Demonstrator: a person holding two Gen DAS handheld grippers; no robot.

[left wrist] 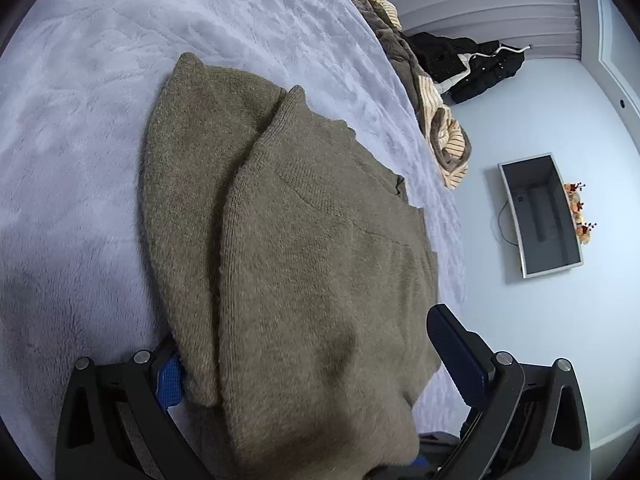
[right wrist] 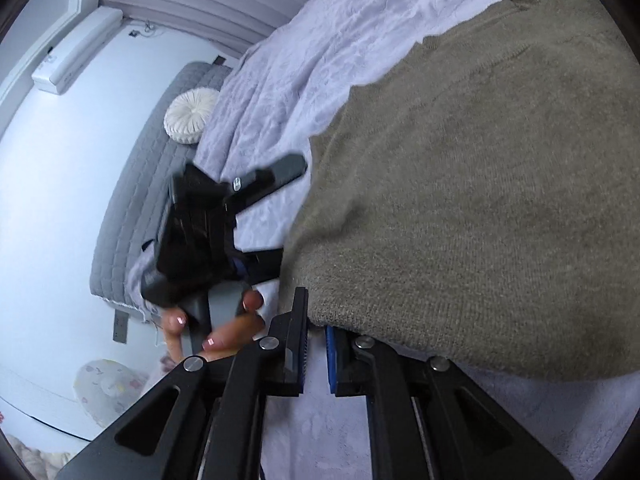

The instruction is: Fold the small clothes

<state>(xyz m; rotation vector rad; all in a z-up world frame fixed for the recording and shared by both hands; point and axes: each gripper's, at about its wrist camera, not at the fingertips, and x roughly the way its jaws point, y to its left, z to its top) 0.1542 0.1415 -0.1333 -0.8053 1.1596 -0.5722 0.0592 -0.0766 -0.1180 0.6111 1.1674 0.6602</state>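
An olive-brown knit sweater (left wrist: 288,240) lies on the lilac bedspread (left wrist: 100,80), one part folded over the body. My left gripper (left wrist: 308,352) is open, its jaws wide on either side of the sweater's near edge, which drapes over the left finger. In the right wrist view the sweater (right wrist: 480,200) fills the right side. My right gripper (right wrist: 316,340) is nearly shut with a narrow gap, at the sweater's lower edge; whether cloth is pinched is hidden. The left gripper (right wrist: 280,216) shows there, open, held by a hand at the sweater's edge.
A heap of brown, striped and black clothes (left wrist: 432,80) lies at the bed's far edge. A grey bin (left wrist: 540,216) stands on the floor. A grey quilted headboard (right wrist: 152,168) and a round white cushion (right wrist: 188,116) are beside the bed.
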